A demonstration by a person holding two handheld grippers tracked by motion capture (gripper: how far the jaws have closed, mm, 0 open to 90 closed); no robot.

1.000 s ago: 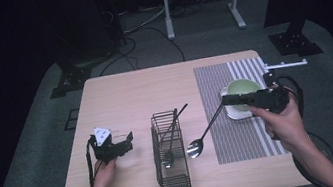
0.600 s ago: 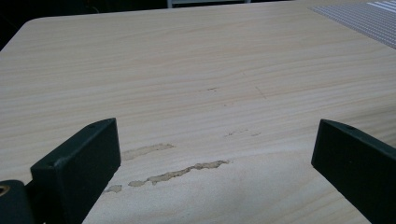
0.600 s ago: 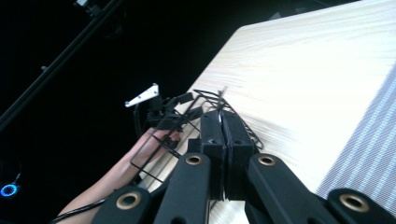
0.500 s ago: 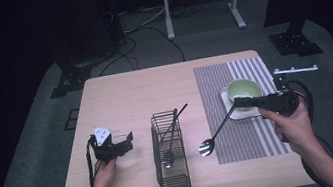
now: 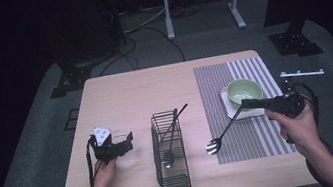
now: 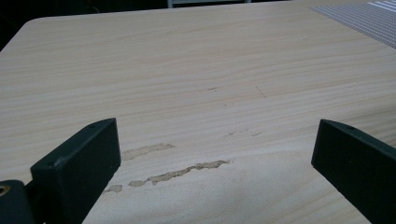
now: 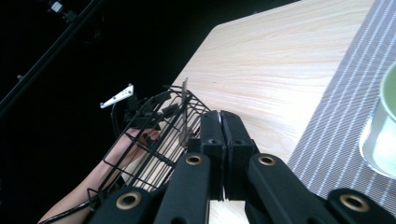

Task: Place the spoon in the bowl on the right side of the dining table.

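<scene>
My right gripper [image 5: 246,105] [image 7: 222,122] is shut on the thin handle of a metal spoon [image 5: 223,132]. The spoon slants down to the left, and its bowl hangs low over the striped placemat [image 5: 257,137]. A green bowl [image 5: 244,91] [image 7: 388,122] on a white square plate sits just behind that gripper. The black wire basket [image 5: 173,173] [image 7: 149,128] stands at the table's middle front with another long utensil [image 5: 173,130] leaning in it. At the front left, my left gripper [image 5: 128,141] [image 6: 212,140] rests low over bare wood, jaws wide open and empty.
The light wooden table [image 5: 130,99] has bare room at the back and left. A cable trails off the right edge behind my right hand. Dark floor, stand legs and cables surround the table.
My right gripper has carried the spoon to the right, from in front of the bowl toward the mat's right side. The left gripper has stayed put.
</scene>
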